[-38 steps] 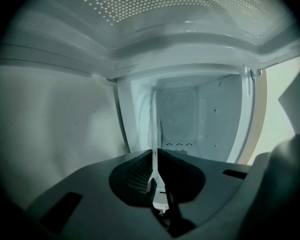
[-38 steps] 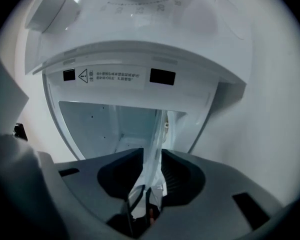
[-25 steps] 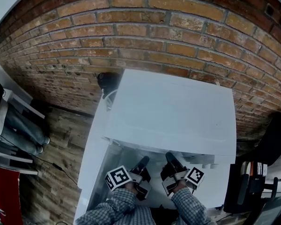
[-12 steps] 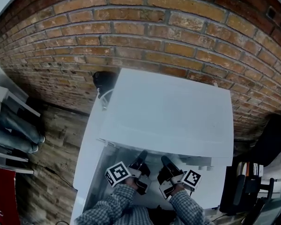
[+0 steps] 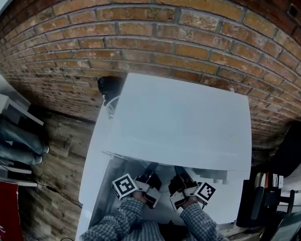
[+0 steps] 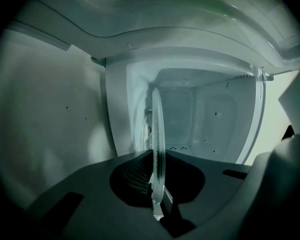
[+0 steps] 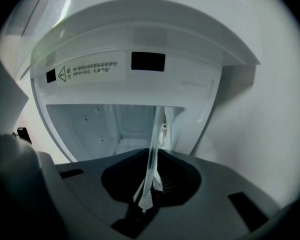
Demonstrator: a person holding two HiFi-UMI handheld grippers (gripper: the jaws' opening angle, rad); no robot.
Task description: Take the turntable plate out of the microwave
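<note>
Two black hand-held grippers are clamped on the near rim of the clear round glass turntable plate [image 6: 156,129]: the left gripper [image 5: 149,170], whose jaws have just been closing on it, and the right gripper [image 5: 180,173] close beside it. The plate is seen edge-on, reaching from the fingers into the open white microwave [image 5: 180,119]. A straight, even pull outward is judged necessary.
</note>
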